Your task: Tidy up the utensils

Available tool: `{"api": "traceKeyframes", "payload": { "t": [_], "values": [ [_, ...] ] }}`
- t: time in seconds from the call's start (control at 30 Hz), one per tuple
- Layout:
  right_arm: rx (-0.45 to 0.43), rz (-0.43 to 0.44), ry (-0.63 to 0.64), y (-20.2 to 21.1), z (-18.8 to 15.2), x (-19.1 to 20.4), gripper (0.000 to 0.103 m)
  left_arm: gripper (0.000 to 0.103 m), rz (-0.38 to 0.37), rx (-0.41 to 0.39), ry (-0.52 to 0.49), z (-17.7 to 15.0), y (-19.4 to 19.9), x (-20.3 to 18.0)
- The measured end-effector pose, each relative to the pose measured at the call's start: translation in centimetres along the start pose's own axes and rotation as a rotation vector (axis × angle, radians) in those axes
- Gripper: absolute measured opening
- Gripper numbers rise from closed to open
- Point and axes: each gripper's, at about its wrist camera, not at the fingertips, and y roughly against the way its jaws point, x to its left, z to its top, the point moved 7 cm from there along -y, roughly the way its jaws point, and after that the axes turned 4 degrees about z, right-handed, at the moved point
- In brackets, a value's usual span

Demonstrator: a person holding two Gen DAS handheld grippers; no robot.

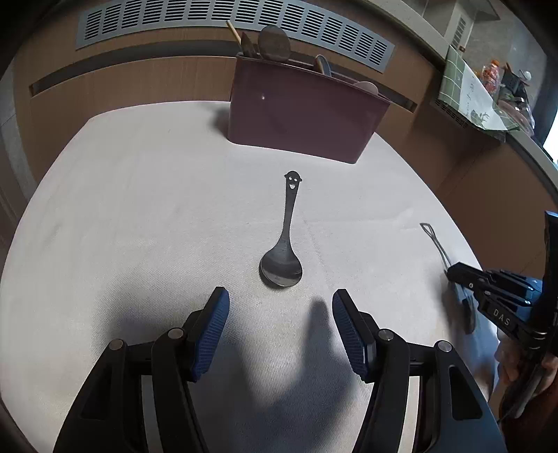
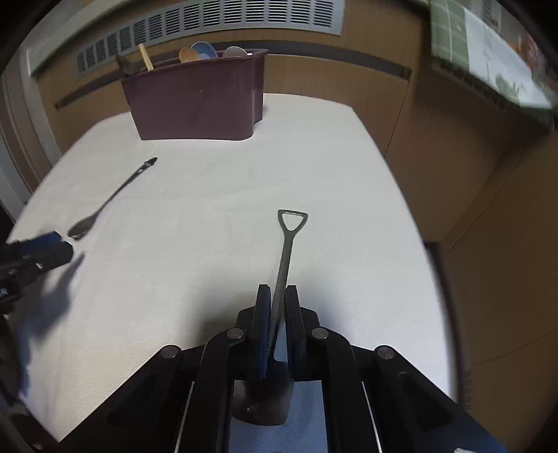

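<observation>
A dark metal spoon with a smiley-face handle [image 1: 284, 240] lies on the white table, bowl toward me; it also shows in the right wrist view [image 2: 104, 205]. My left gripper [image 1: 280, 306] is open just short of its bowl, jaws wide apart. My right gripper [image 2: 278, 296] is shut on the shaft of a shovel-shaped spoon [image 2: 287, 244], whose triangular handle points away and whose blade sits under the gripper. In the left wrist view the right gripper [image 1: 453, 270] holds that spoon [image 1: 434, 242] at the right. A maroon utensil holder [image 1: 300, 108] [image 2: 198, 101] stands at the back.
The holder has several wooden and pale spoons standing in it [image 1: 273, 43] [image 2: 204, 50]. A wooden wall with a vent grille [image 1: 223, 15] runs behind the table. A counter with a green cloth [image 1: 464, 89] is at the right. The table's right edge [image 2: 401, 195] is near my right gripper.
</observation>
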Motion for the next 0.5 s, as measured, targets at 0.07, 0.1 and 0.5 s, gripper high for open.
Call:
{"api": "traceKeyframes", "payload": {
  "t": [0.07,0.1,0.5],
  "values": [
    [-0.02,0.001,-0.008,0.3,0.8,-0.1,0.005,0.062,0.004,0.003,0.01,0.1,-0.1,0.0],
    [-0.031,0.023,-0.019,0.4,1.3,-0.1,0.005,0.062,0.006,0.004,0.013,0.2,-0.2,0.1],
    [-0.151,0.137,-0.067,3.0,4.0,0.8,0.005,0.062,0.086,-0.002,-0.032,0.9,-1.2,-0.6]
  ]
}}
